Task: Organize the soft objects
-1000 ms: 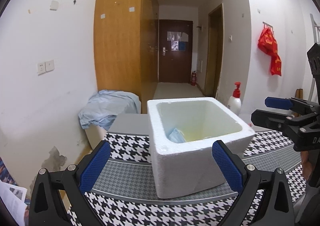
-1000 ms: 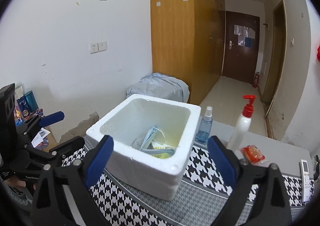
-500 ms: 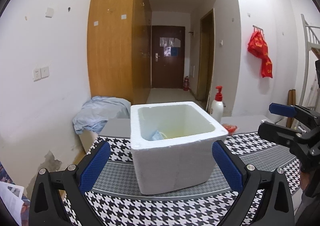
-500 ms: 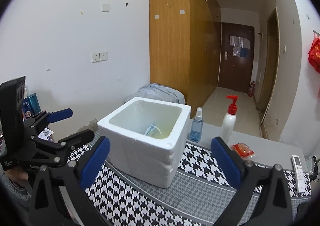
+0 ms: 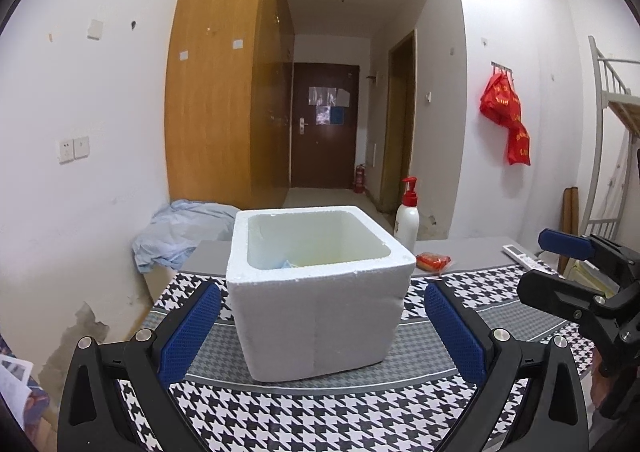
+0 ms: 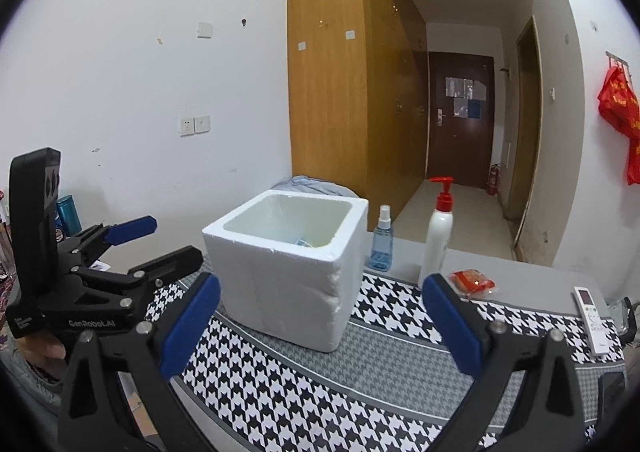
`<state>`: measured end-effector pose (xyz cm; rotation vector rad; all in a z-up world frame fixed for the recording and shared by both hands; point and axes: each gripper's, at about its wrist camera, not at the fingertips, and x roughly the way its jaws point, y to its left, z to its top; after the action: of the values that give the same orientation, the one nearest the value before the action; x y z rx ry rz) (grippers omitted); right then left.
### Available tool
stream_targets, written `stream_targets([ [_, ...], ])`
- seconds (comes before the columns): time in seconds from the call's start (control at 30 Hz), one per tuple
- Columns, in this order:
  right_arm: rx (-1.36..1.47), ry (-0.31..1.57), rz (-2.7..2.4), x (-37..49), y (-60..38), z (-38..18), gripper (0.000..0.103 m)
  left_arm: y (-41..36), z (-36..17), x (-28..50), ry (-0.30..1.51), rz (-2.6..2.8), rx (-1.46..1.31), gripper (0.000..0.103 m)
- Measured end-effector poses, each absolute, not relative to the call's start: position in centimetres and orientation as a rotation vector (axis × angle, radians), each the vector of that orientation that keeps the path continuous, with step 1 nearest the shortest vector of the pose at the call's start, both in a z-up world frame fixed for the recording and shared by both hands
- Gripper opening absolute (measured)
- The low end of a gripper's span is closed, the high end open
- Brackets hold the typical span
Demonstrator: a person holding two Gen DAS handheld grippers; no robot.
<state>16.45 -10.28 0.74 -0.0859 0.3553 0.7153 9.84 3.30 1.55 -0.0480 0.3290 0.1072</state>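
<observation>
Centrally, a white foam box (image 5: 320, 316) stood upright on the houndstooth cloth (image 5: 340, 416) covering the desk (image 6: 532, 272). Soft items (image 5: 286, 263) lay low inside the box, only partly visible over its rim. The left tongs (image 5: 320, 332) sat at the lower edge of the left wrist view, blue pads spread wide apart, empty, either side of the box but not touching it. The right tongs (image 6: 320, 326) were likewise spread apart and empty, near the box. At centre right of the right wrist view stood a blue spray bottle (image 6: 382, 240) and a white pump bottle (image 6: 438, 232); a red packet (image 6: 472, 282) and a remote control (image 6: 594, 318) lay further right.
</observation>
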Motion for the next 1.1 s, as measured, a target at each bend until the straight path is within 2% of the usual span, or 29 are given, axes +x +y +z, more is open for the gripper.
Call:
stream_targets([
  [0.77, -0.012, 0.302, 0.630, 14.7, -13.3, -3.2, 0.102, 1.3, -1.5, 8.1, 0.225, 0.123, 0.007, 0.102],
  [1.1, -0.001, 0.317, 0.640, 14.4, -13.8, -3.8, 0.102, 1.5, -2.1, 7.9, 0.239, 0.119, -0.008, 0.102],
])
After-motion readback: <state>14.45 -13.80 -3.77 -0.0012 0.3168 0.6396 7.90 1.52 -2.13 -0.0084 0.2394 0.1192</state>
